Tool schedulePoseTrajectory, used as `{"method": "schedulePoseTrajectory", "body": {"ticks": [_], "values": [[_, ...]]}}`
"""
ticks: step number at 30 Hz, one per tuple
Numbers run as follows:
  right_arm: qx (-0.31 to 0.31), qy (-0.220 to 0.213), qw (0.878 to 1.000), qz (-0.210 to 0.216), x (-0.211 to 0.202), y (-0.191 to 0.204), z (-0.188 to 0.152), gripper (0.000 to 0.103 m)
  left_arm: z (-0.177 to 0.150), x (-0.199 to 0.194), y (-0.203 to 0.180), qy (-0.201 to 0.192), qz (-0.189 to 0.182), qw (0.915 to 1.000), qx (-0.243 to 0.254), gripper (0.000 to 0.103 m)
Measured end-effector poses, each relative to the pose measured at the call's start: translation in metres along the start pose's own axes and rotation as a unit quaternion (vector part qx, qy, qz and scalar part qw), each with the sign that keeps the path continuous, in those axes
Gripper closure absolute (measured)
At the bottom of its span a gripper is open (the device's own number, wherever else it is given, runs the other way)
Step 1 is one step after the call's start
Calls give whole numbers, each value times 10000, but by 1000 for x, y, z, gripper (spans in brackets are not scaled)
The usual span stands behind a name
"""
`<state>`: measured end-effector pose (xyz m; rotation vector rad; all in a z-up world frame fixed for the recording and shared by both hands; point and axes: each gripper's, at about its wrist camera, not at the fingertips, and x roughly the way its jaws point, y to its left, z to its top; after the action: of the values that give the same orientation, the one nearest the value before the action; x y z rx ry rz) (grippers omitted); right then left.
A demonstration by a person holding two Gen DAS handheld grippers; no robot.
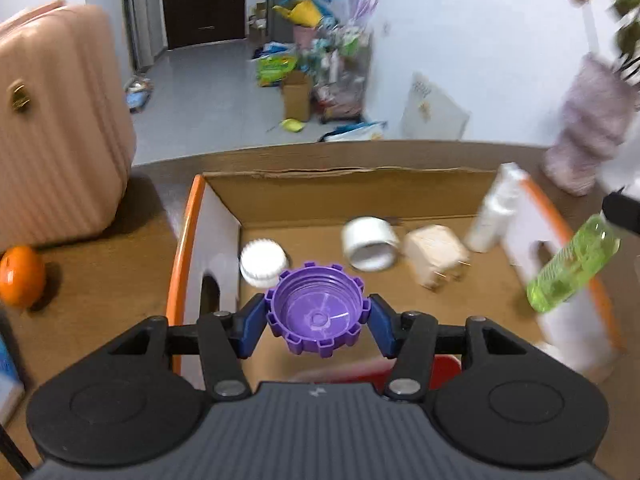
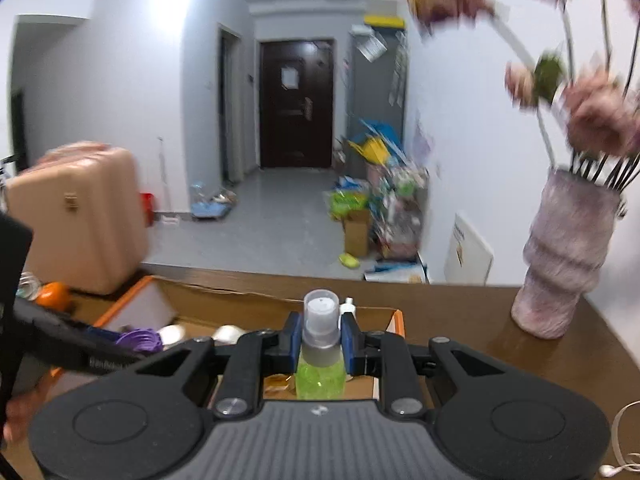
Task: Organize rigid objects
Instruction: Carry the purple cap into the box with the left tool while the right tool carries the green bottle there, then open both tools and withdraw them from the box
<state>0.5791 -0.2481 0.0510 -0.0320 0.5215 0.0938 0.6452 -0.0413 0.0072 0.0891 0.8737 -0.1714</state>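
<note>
My left gripper [image 1: 318, 318] is shut on a purple ribbed cap [image 1: 318, 310], open side toward me, held above the near part of a cardboard box [image 1: 360, 182]. In the box lie a white cap [image 1: 263, 264], a white tape roll [image 1: 371, 249], a cream plug adapter [image 1: 436, 256] and a white bottle [image 1: 496, 208] leaning on the right wall. My right gripper [image 2: 320, 336] is shut on a green spray bottle [image 2: 320, 372] with a clear cap, held over the box [image 2: 248, 304]; the bottle also shows in the left wrist view [image 1: 572, 264]. The purple cap [image 2: 140, 340] shows at the left.
The box stands on a brown wooden table [image 1: 88, 288]. A pink suitcase [image 1: 60, 128] and an orange [image 1: 20, 276] are to the left. A fuzzy mauve vase [image 2: 564, 256] with flowers stands at the right. A red object [image 1: 444, 364] lies under my left gripper.
</note>
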Motion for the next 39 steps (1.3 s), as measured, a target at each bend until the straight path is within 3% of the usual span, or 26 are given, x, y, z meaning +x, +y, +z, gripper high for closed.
{"method": "schedulePoseTrajectory", "body": {"ticks": [2, 5, 14, 18, 23, 27, 33, 36, 39], "values": [[56, 191, 9996, -209, 32, -4, -2, 83, 5, 19, -5, 91, 252, 9993, 273, 48], [-99, 354, 9978, -549, 62, -3, -7, 83, 9, 38, -7, 279, 240, 9986, 371, 48], [-341, 394, 9964, -670, 68, -4, -4, 83, 6, 46, -7, 414, 106, 9984, 360, 34], [-281, 348, 9971, -609, 54, -6, 2, 74, 2, 23, -4, 223, 111, 9992, 314, 33], [-122, 195, 9988, -434, 9, -5, 11, 68, -16, -39, 4, -241, 166, 9994, 171, 32], [-155, -119, 9997, -114, -56, -5, -3, 52, -66, -108, 12, -851, 222, 9961, 11, 29], [-249, -462, 9978, 409, -160, 4, -71, 46, -189, -203, 31, -1800, 680, 9802, -458, 21], [-221, -618, 9967, 470, -202, 13, -106, 39, -251, -237, 32, -2033, 799, 9742, -569, 18], [-265, -574, 9974, 343, -230, 26, -140, 38, -292, -257, 29, -2093, 1111, 9708, -372, 17]]}}
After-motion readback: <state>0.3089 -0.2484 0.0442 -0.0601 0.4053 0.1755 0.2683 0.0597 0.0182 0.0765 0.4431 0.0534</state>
